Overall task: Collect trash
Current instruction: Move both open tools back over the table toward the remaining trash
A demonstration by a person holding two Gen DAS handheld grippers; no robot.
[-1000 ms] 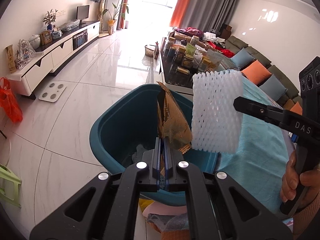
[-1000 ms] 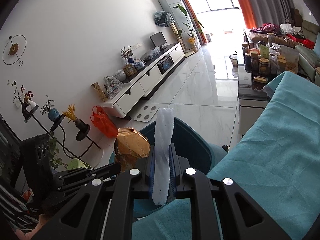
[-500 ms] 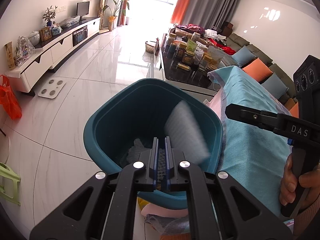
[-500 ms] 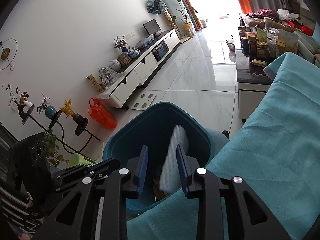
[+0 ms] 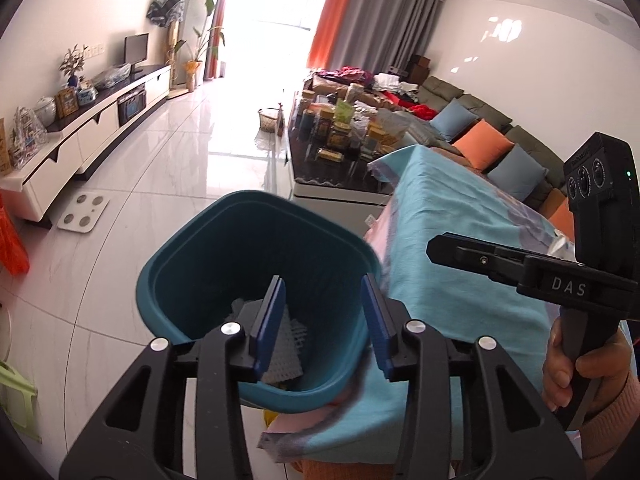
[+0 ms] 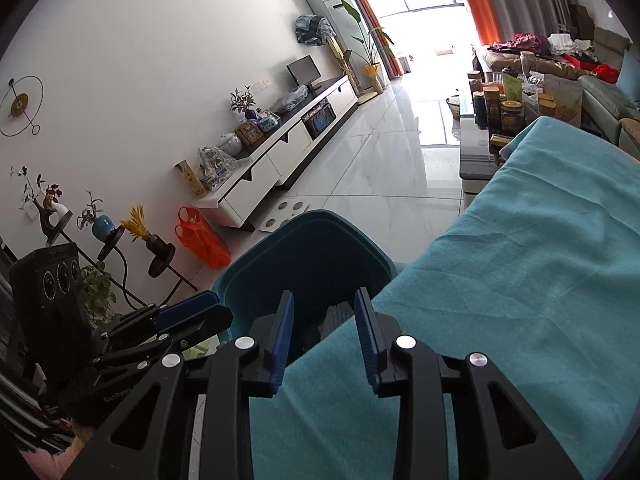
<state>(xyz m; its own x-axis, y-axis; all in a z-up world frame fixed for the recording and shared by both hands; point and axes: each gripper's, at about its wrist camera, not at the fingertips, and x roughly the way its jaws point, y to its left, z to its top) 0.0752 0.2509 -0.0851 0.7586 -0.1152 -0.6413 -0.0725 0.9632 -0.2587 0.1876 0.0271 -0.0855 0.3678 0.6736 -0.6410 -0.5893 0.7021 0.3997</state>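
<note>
Your left gripper (image 5: 322, 320) hangs over the teal bin (image 5: 192, 256), jaws spread wide and holding nothing. The white foam net (image 5: 282, 350) lies down inside the bin, showing just past the inner face of the jaw at 9 o'clock, apart from the pads. Your right gripper (image 6: 324, 332) sits over the near edge of the bench, covered in a teal cloth (image 6: 520, 280); its jaws are parted and bare too. In the right wrist view the bin opens at 12 o'clock beyond the jaws, and a strip of the foam net peeks between them, low in the bin. Your right hand (image 5: 576, 368) wraps the grip at 4 o'clock in the left wrist view, gripper pointing toward the bin.
</note>
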